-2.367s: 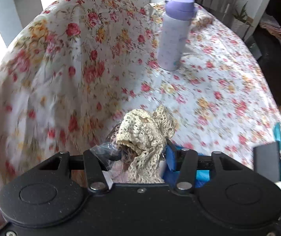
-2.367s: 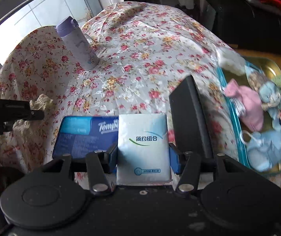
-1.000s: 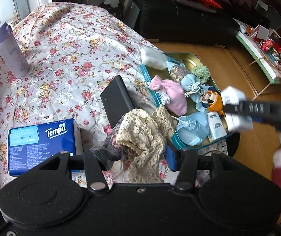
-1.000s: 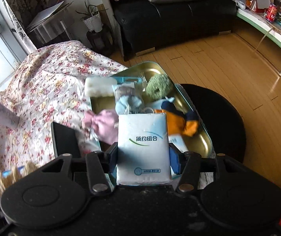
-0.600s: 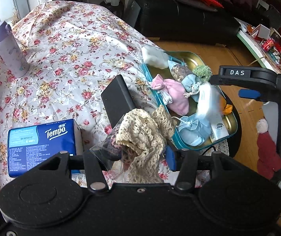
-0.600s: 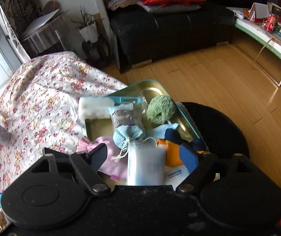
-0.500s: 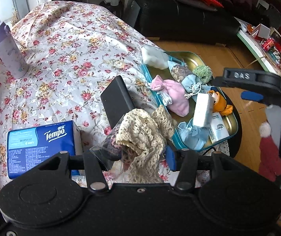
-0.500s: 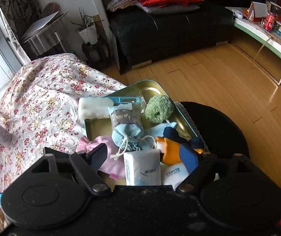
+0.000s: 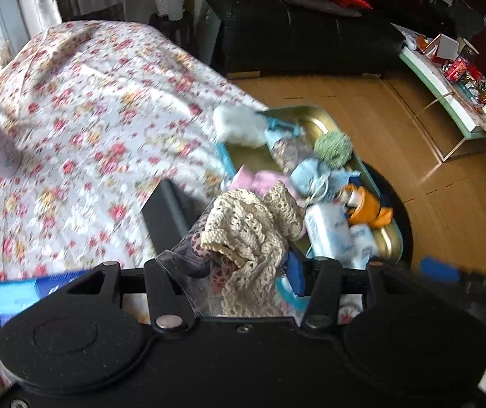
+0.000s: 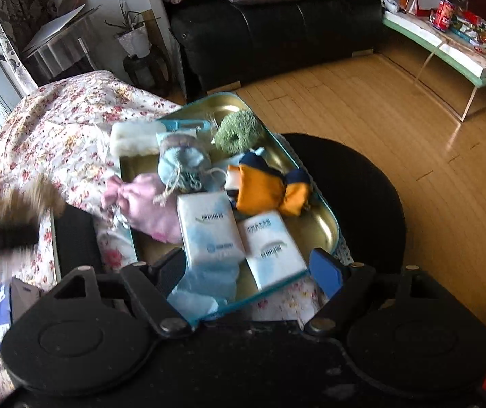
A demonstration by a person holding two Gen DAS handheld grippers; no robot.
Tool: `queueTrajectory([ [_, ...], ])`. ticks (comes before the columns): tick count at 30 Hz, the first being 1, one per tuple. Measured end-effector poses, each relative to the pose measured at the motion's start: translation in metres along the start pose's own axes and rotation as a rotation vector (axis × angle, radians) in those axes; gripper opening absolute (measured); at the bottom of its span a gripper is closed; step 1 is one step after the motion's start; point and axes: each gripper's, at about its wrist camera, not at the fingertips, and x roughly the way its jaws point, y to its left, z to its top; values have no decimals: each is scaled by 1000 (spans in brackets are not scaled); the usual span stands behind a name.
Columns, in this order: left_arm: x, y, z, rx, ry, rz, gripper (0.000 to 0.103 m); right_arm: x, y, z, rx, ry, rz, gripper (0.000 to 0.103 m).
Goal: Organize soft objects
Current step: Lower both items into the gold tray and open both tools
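1. Your right gripper had just spread its jaws, nothing between them, hanging over the near end of the tray.
2. The tissue pack lay in the tray, beside a second pack.
3. Your left gripper was clamped on the bagged crochet piece, above the tray's table-side edge.
4. Bare gold floor showed at the far end, past the green pom-pom.
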Motion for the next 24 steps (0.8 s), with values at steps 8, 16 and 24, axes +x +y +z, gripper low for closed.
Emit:
queueTrajectory([
  [8,27,-19,51,14,-20,10,49,4,-3,-15,12,19,39,80],
  [16,68,-35,83,-2,-13,13,50,8,-6,-19,30,23,82,80],
  [24,83,-46,86,16,-41,55,70,16,-13,-18,55,36,95,80],
])
